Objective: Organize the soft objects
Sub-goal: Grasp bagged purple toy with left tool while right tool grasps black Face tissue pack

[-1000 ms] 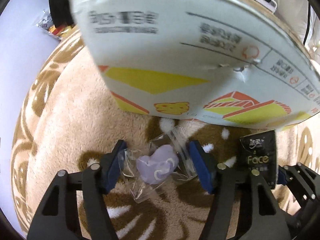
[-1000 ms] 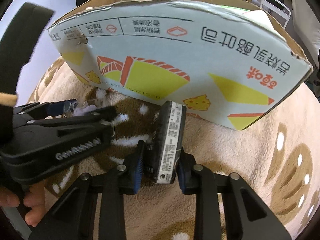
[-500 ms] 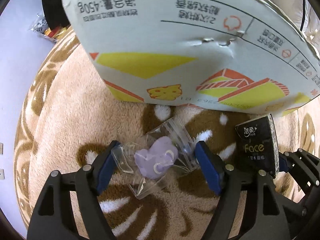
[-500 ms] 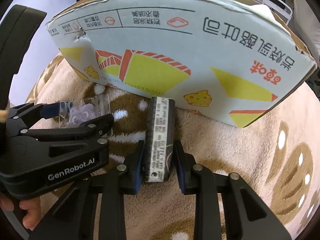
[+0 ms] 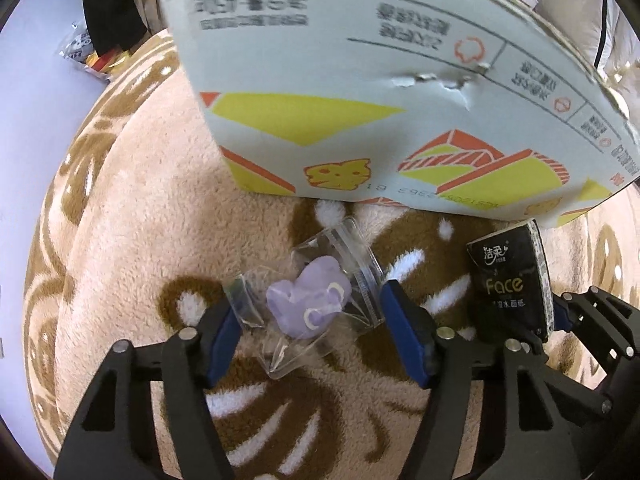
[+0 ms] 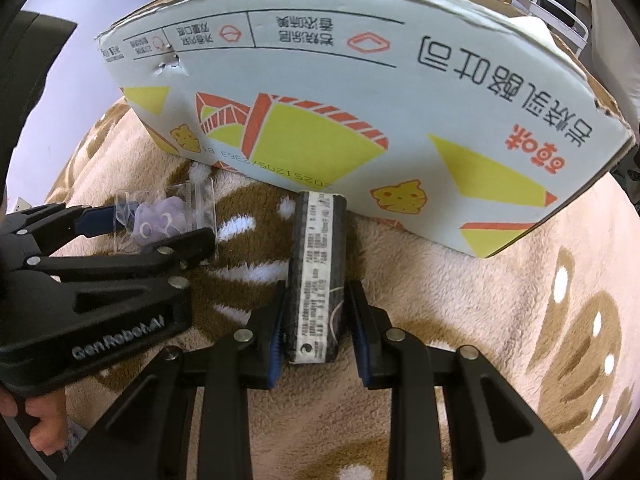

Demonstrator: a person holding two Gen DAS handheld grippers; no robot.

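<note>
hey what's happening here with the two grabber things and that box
A person holds two claws over a tan patterned fleece blanket, in front of a pale blue printed cardboard box. The left claw is open around a purple soft toy in a clear plastic bag. The right claw straddles a black pocket tissue pack; a slight gap shows beside its pads. Neither item is in the box.
</note>
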